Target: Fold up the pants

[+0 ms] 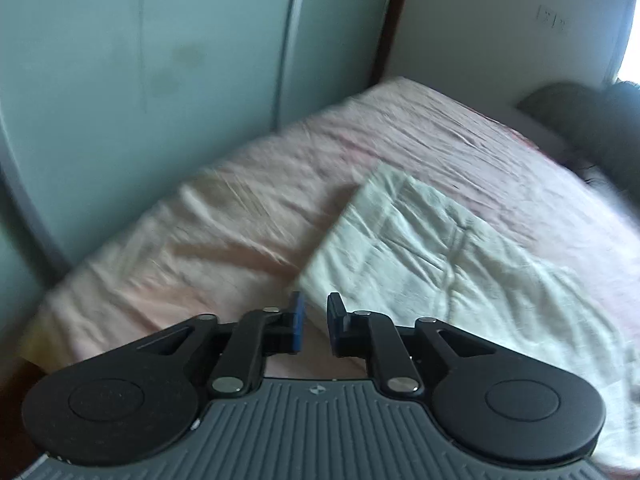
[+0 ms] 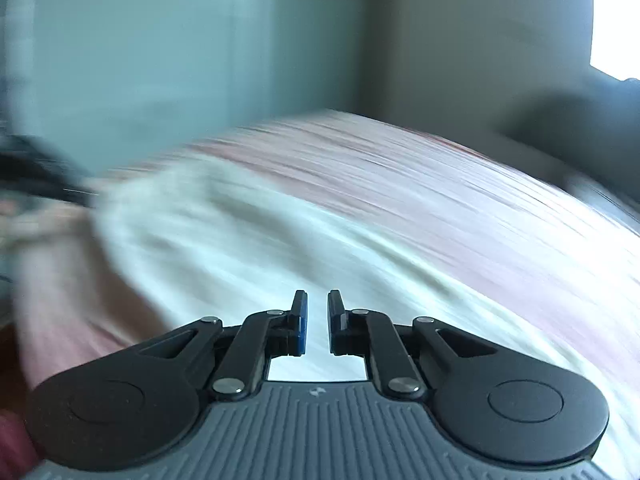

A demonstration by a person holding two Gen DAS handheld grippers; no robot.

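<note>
The cream-white pants [image 1: 440,248] lie folded into a long, creased strip on the pink bedsheet [image 1: 200,232], running from mid-bed toward the lower right. My left gripper [image 1: 316,316] hovers just off the strip's near left corner, its jaws slightly apart with nothing between them. In the right wrist view everything is smeared by motion. There the pants [image 2: 280,248] show as a pale band under and ahead of my right gripper [image 2: 317,312]. Its jaws are nearly together and hold no cloth.
Pale green wardrobe doors [image 1: 140,80] stand along the bed's far left side. A dark pillow [image 1: 592,120] lies at the head of the bed on the right, below a bright window. The mattress edge drops off at the lower left [image 1: 36,344].
</note>
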